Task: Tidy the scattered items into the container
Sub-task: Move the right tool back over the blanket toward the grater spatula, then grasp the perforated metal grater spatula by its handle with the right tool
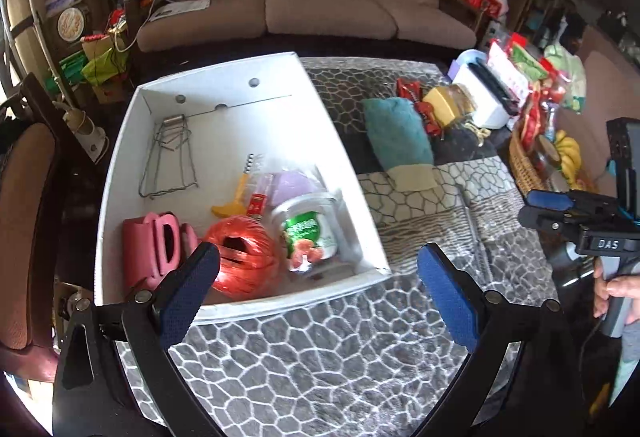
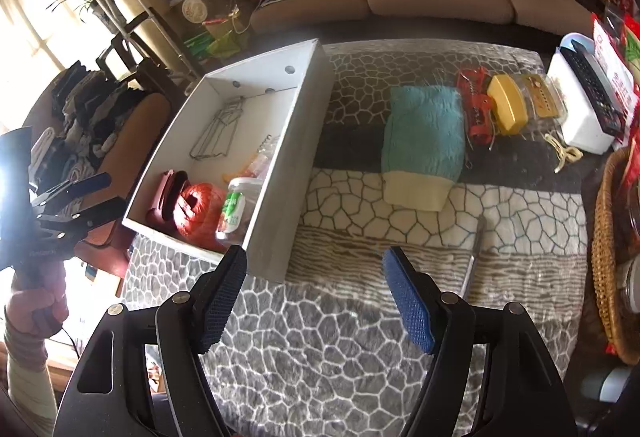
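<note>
1. Sitting at the left of the blanket-covered tabletop [image 2: 352, 337], the white box [image 1: 360, 205] is the container for the tidy-up — it already holds a red ball of twine [image 1: 244, 261], a pink holder [image 1: 152, 249], a clear tub with a green label [image 1: 308, 237], a yellow-handled brush [image 1: 236, 197] and a bent wire hanger [image 1: 172, 161].
2. Several things lie loose on the blanket to the right of the box: a teal mitt with a pale cuff [image 2: 424, 145], a red wrapper [image 2: 476, 105] just beyond it, a yellow block [image 2: 506, 105] beside that, a pale hair clip [image 2: 566, 153] near the white tray [image 2: 580, 117], and a thin metal rod [image 2: 474, 257] nearer the camera.
3. The left gripper [image 1: 316, 285] hovers over the near right corner of the box, its jaws spread wide with nothing between them.
4. The right gripper [image 2: 316, 301] hangs above the blanket just right of the box, jaws well apart and empty.
5. My reading is that one drop into the box is done and the next pick has not begun.
6. The rod lies closest to the right gripper, so a likely next move is to swing right, come down over it and close — though it is thin and flat on soft pile, so the pads would need to press into the blanket to catch it.
</note>
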### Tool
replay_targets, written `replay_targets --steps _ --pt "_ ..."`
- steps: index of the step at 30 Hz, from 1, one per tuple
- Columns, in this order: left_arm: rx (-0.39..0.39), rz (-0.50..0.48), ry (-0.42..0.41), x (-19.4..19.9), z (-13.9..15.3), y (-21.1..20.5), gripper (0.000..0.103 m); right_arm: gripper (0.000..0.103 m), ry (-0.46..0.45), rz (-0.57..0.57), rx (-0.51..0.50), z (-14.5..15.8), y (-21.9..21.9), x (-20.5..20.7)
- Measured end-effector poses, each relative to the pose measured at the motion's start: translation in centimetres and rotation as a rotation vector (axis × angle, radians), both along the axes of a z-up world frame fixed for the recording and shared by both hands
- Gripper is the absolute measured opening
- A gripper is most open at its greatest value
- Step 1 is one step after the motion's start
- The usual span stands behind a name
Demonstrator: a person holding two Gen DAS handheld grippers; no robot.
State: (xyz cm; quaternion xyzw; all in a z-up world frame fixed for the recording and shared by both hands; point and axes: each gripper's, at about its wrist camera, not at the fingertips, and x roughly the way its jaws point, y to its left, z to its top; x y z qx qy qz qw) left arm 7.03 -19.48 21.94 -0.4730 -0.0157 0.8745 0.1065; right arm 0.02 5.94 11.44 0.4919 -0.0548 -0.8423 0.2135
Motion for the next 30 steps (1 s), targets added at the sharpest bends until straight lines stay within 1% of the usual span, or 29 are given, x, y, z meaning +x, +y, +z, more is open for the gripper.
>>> replay_targets --steps 3,7,9,13,15,18,21,26,28,30 --pt "0.026 -0.057 0.01 1.9 -0.5 4.3 0.099 0.074 0.0 -0.075 0.001 -1.1 3.7 1.4" --pt "0.069 -0.136 -0.005 3.3 -2.5 9.9 0.099 0.074 -0.025 -0.169 -0.042 -3.4 8.1 2.6" --pt "0.102 -0.159 -0.022 3.4 -4.2 12.2 0.099 0.074 -0.045 -0.207 -0.075 -4.9 9.8 3.0" --pt "0.174 -0.177 -0.1 3.0 -8.8 16.2 0.099 0.074 -0.084 -0.262 -0.12 -8.0 11.8 2.6" --pt "0.177 -0.19 -0.124 3.0 -11.1 18.2 0.099 0.074 -0.099 -0.284 -0.145 -9.4 12.5 2.2" --pt "0.131 -0.219 -0.123 2.9 -13.7 20.9 0.099 0.074 -0.117 -0.307 -0.174 -11.2 13.0 1.1" --pt "0.094 -0.241 -0.127 2.5 -15.7 22.8 0.099 0.074 -0.117 -0.301 -0.183 -12.5 12.9 -0.2" --pt "0.141 -0.26 -0.151 1.3 -17.6 24.4 0.099 0.073 -0.114 -0.28 -0.205 -14.0 12.8 -2.5" --pt "0.162 -0.261 -0.154 0.9 -18.0 24.5 0.099 0.071 -0.097 -0.266 -0.25 -14.4 13.2 -3.0" --pt "0.158 -0.261 -0.163 0.6 -18.4 24.6 0.099 0.071 -0.1 -0.257 -0.321 -15.2 14.0 -3.3"
